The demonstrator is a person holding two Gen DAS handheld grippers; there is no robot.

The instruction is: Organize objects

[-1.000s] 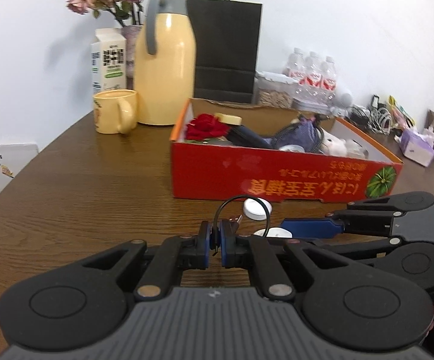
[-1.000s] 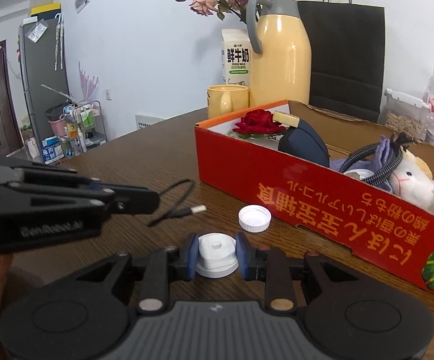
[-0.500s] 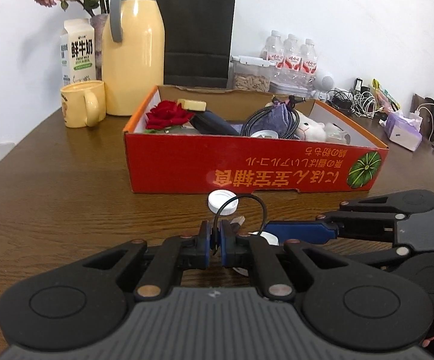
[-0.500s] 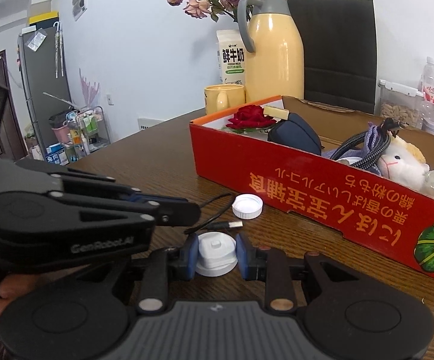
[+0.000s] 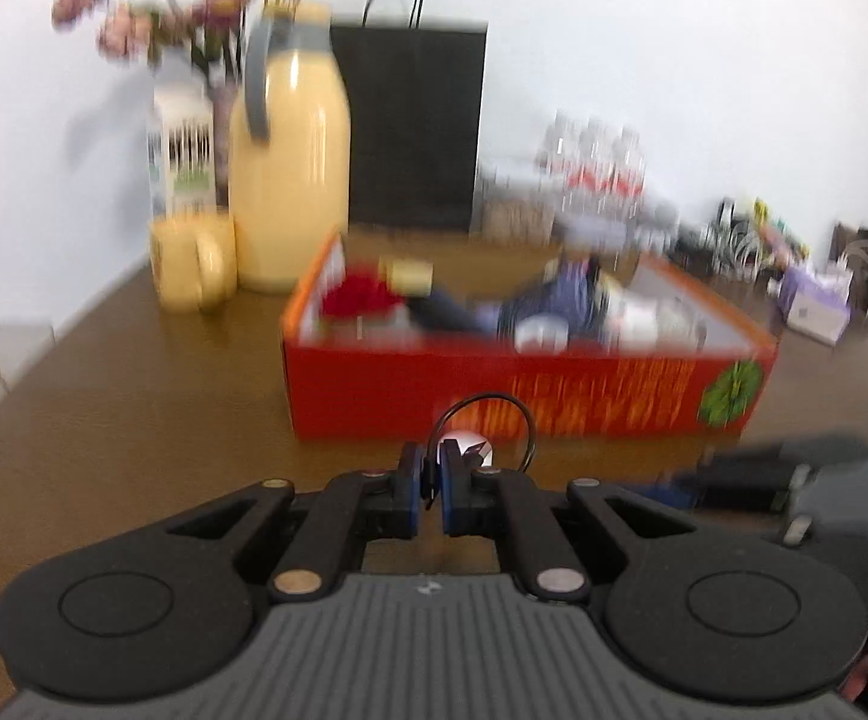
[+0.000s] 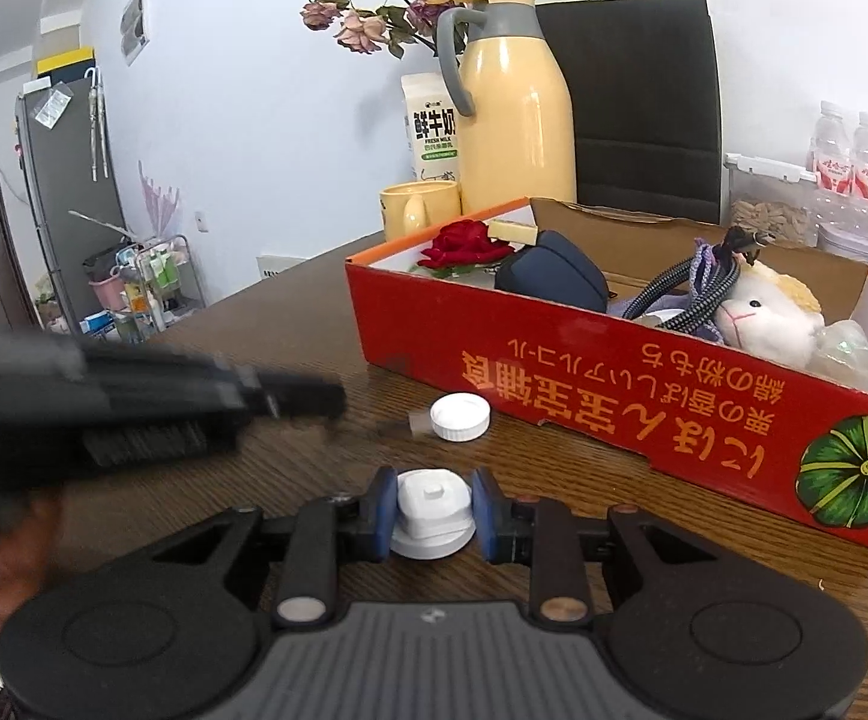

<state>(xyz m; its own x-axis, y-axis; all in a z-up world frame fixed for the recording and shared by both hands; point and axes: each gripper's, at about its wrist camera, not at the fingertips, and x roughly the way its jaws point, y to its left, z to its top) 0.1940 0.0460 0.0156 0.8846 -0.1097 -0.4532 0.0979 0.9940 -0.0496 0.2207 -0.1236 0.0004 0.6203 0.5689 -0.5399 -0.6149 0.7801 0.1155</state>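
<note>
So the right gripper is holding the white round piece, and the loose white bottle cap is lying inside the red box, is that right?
Not quite. The right gripper does hold the white round piece, but the white bottle cap lies on the wooden table, just in front of the red box, not inside it. The right wrist view shows this.

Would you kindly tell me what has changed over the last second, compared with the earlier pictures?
The left tool, shut on the thin black cable, has swung forward in the right wrist view, nearer the loose white cap. Nothing was grasped or released. The right tool still grips the white round piece; the red box and cap stayed put.
</note>
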